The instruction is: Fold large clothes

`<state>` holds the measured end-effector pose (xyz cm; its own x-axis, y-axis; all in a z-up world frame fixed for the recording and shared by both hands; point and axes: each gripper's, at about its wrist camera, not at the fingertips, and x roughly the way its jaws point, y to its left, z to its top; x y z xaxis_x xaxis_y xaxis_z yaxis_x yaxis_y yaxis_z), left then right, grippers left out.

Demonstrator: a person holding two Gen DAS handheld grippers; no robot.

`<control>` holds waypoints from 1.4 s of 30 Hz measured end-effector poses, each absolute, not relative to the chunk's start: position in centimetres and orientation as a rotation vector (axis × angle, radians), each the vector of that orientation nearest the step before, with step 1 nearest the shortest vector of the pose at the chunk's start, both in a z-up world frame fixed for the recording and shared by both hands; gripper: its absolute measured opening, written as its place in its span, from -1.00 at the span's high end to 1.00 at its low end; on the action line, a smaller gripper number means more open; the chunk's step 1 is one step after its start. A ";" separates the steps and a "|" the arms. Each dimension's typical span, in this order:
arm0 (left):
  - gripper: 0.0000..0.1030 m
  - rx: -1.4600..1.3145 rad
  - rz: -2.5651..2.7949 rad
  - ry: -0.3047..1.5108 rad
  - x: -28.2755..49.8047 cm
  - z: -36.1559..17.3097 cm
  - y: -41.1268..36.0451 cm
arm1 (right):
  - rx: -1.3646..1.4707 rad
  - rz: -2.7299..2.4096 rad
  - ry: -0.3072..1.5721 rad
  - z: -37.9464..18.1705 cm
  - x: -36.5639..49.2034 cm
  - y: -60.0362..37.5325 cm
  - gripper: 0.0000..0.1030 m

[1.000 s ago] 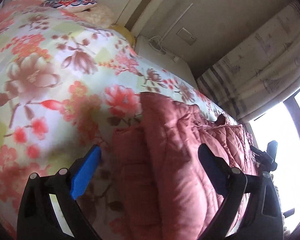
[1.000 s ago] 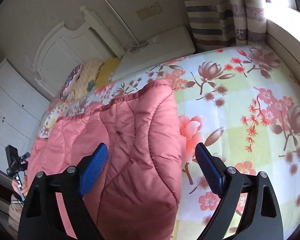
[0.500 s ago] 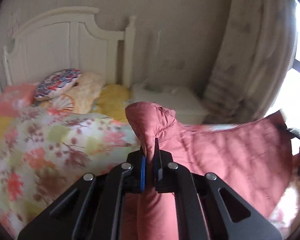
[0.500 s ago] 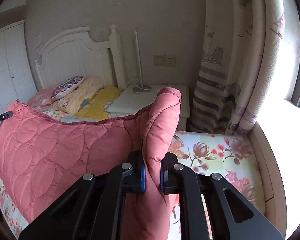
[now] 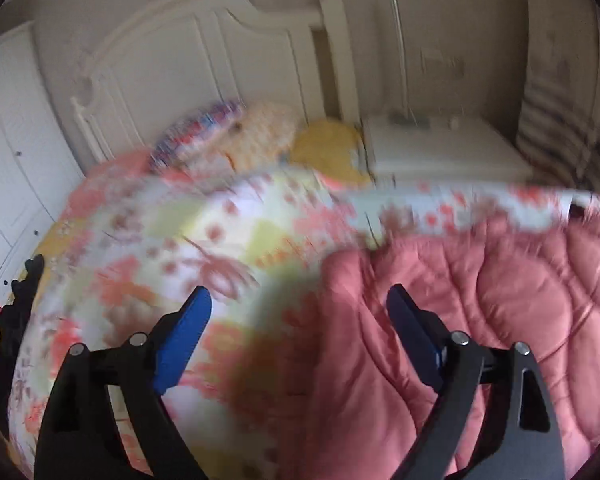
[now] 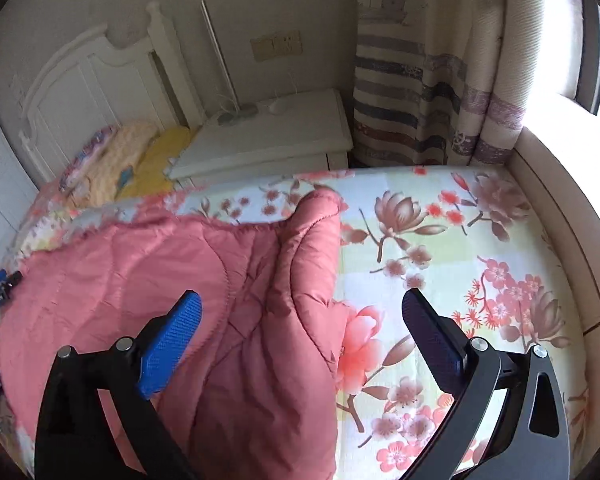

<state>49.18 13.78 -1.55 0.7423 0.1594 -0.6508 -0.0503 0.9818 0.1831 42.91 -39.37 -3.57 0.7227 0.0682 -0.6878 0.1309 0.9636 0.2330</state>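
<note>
- The pink quilted jacket (image 6: 204, 320) is lying on the floral bedsheet (image 6: 480, 280), well short of the white headboard (image 6: 80, 92) and on the near side of the bed from it.
- The right gripper (image 6: 300, 340) is hanging above the jacket's right edge with its blue fingers (image 6: 168, 344) spread wide; they have just been opening, and nothing is being pinched between them now.
- The left gripper (image 5: 300, 328) is likewise standing wide apart, freshly opened, with its blue fingers (image 5: 180, 340) clear of the cloth; the jacket's left edge (image 5: 340, 280) is sitting below the gap, not held.
- The left wrist view is smeared with blur, so finer detail on that side is hard to read.
- As for progress: the jacket is looking doubled over on itself, with a rounded fold (image 6: 312, 240) bulging up at the end nearest the headboard, so I am judging that one fold is down and released.
- It is still reading as a bulky, puffy bundle with a lumpy top, not a tidy packet.
- What is left, by my reckoning: taking hold of it anew, folding it over at least once more, then pressing it flat.
- The white nightstand (image 6: 268, 136) beside the headboard and the striped curtain (image 6: 420, 80) farther along from it are staying out of play.
</note>
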 end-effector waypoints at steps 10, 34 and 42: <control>-0.96 0.061 -0.062 0.494 41.8 7.0 7.6 | 0.128 0.095 0.448 4.4 36.5 -27.4 -0.91; -0.96 0.217 -0.063 0.830 46.4 -7.5 1.8 | -0.044 0.152 0.793 -9.0 42.6 -19.1 -0.91; -0.96 0.239 -0.034 0.806 46.2 -7.7 1.4 | -0.011 0.162 0.804 -9.2 42.9 -19.5 -0.91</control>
<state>46.17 1.35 -7.66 0.6935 0.0609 -0.7179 0.1207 0.9725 0.1991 42.88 -19.46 -9.22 0.6818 0.1399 -0.7180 -0.1482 0.9876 0.0518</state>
